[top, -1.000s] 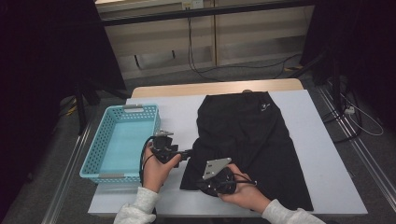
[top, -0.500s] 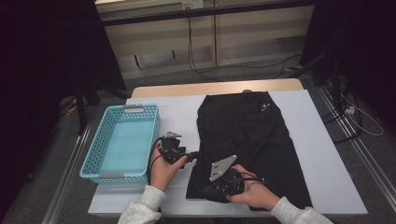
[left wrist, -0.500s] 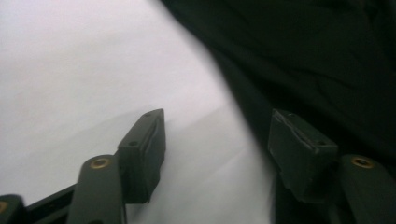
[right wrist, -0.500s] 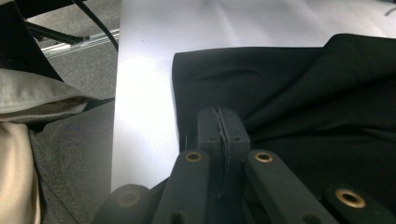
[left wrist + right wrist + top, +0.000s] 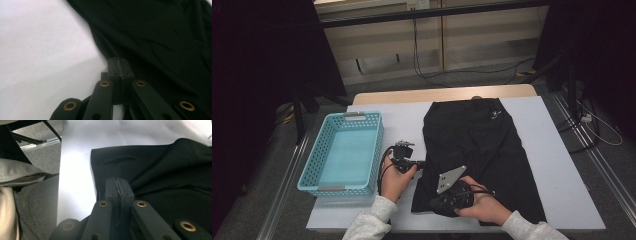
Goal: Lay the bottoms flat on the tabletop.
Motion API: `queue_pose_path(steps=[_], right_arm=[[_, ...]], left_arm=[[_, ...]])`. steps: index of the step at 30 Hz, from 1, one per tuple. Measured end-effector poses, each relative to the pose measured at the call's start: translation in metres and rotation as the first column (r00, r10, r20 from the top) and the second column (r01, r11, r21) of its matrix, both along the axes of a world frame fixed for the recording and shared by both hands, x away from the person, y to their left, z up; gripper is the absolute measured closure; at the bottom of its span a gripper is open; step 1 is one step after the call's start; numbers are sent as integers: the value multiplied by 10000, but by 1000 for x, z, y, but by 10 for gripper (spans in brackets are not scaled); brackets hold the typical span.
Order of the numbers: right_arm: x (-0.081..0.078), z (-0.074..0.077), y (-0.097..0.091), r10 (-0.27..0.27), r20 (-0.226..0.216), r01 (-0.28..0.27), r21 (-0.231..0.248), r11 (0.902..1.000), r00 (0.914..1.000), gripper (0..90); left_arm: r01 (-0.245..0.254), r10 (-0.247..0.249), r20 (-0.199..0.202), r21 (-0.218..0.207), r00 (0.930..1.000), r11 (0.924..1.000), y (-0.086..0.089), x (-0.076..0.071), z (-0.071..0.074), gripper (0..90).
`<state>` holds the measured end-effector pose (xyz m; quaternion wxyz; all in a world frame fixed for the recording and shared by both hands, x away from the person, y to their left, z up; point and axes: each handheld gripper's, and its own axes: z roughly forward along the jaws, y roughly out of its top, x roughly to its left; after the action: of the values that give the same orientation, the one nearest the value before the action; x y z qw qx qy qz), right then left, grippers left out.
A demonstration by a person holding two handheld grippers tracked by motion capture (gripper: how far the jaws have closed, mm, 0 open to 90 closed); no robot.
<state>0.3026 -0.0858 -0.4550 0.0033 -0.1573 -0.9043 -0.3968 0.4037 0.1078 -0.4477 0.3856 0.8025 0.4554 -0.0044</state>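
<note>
1. The left gripper [image 5: 418, 163] has just been closed on the left edge of the black garment [image 5: 482, 145], spread on the white table [image 5: 562, 170].
2. The right gripper [image 5: 437, 202] is clamped on the near hem; a fold or lift is judged ready.

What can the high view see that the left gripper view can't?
The high view takes in the blue basket beside the black garment, both hands, the right tool shut at the garment's near edge, and the floor cables beyond the table. The left gripper view gives a close look at the left tool, its jaws just closed, pads together at the garment's side edge. Both show the garment and the white table top.
</note>
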Motion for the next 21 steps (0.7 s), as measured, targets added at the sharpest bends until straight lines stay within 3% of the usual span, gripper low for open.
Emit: queue_pose_path(steps=[4, 12, 13, 16, 19, 21], right_arm=[[-2, 2, 0, 98, -11, -98, -1, 10000, 10000, 892], [-2, 2, 0, 194, -59, -193, 46, 9998, 9998, 893], [-2, 3, 0, 192, -56, -192, 39, 9998, 9998, 893], [-3, 1, 2, 241, -97, -241, 15, 9997, 9997, 893], [-4, 1, 4, 298, -124, -298, -5, 9996, 9995, 893], [-4, 1, 4, 346, -79, -346, 26, 9994, 9994, 893]], left_arm=[[-244, 244, 26, -77, 9997, 9997, 12, -4, 10, 900], [-779, 779, -49, 6, 9969, 9970, 25, -4, 8, 900], [-858, 859, 101, -94, 9963, 9963, 24, -4, 8, 867], [-457, 474, 402, -414, 9981, 9981, 14, -2, 7, 707], [-160, 174, 540, -248, 9984, 9996, 2, 0, 0, 597], [7, -8, 378, 36, 9993, 10000, -4, 2, -6, 612]])
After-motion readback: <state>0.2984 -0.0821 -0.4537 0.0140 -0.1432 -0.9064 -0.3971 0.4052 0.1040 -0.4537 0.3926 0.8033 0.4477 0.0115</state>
